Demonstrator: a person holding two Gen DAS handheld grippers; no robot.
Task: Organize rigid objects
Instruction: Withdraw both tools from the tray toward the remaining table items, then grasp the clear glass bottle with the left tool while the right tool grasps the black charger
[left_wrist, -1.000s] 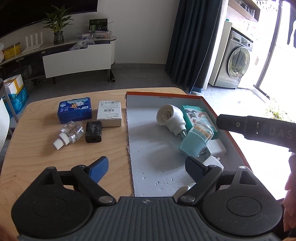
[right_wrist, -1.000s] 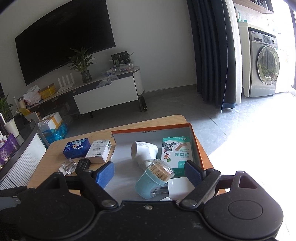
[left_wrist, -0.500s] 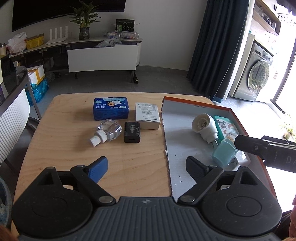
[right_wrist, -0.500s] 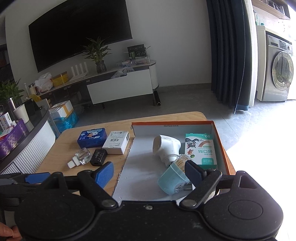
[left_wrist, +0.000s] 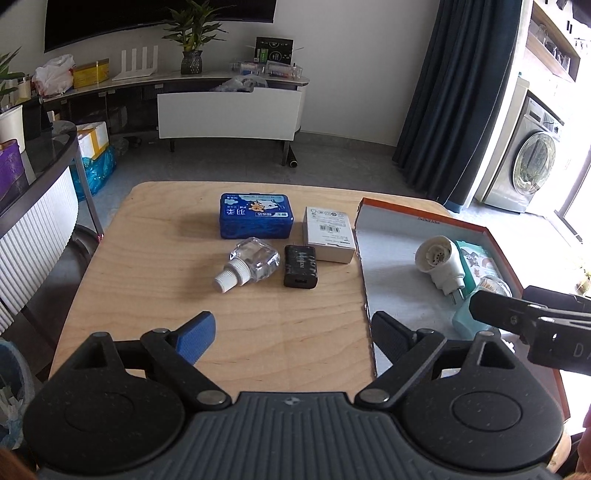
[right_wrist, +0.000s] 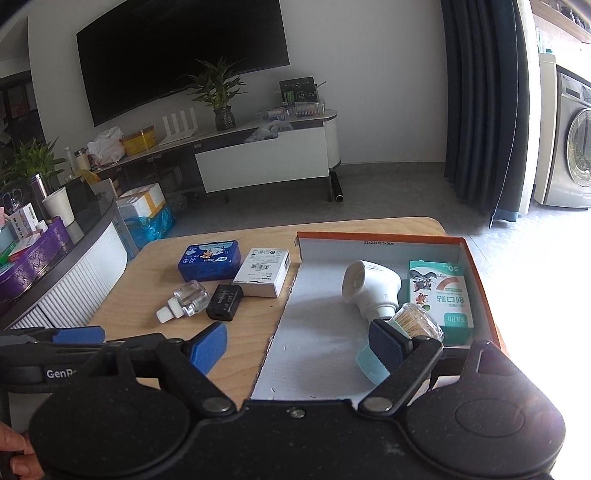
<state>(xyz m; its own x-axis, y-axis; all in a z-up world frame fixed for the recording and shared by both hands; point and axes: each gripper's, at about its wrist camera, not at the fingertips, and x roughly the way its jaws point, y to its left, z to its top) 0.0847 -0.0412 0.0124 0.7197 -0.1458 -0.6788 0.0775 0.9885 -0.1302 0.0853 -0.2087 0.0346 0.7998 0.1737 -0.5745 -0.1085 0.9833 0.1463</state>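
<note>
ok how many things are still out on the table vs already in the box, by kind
On the table:
blue tin: 1
white carton: 1
clear bottle: 1
black charger: 1
In the box:
white plug-in device: 1
green plaster pack: 1
toothpick jar: 1
Total: 7

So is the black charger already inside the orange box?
No, the black charger lies on the bare wooden table beside the clear bottle, outside the orange box.
</note>
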